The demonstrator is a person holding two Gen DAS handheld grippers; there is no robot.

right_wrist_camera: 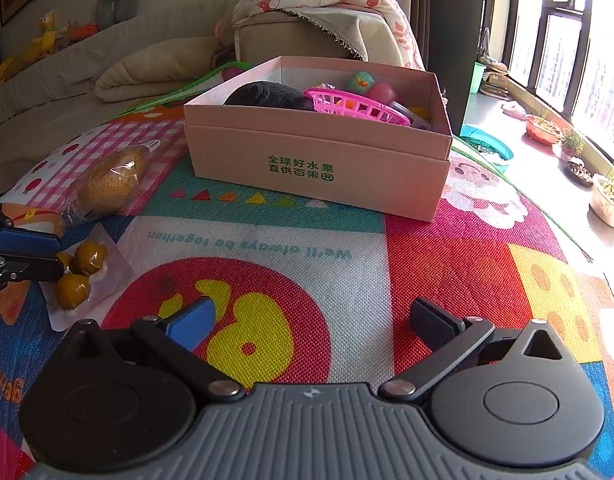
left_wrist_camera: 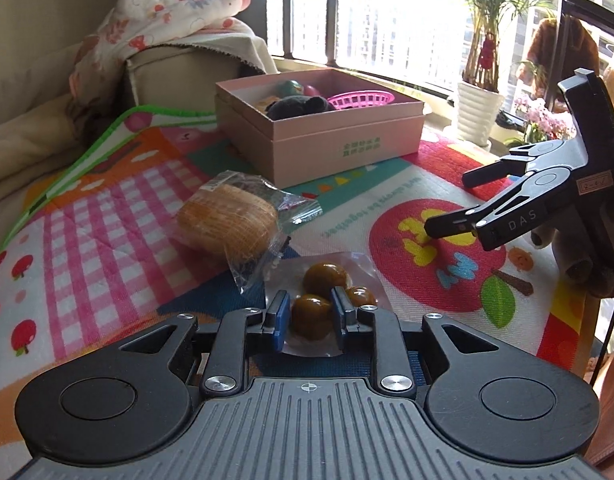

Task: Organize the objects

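left wrist: left gripper (left_wrist_camera: 309, 318) has its jaws either side of the ball pack (left_wrist_camera: 325, 292) on the mat (left_wrist_camera: 107, 216). Whether the pads press it, I can't tell.
step: looks like grabbing the pack for the box (left_wrist_camera: 327, 136).
right wrist: right gripper (right_wrist_camera: 311, 326) jaws released, empty, over the mat.
next: probably clamp, lift, carry to the box.
hidden: box contents mostly behind its wall.
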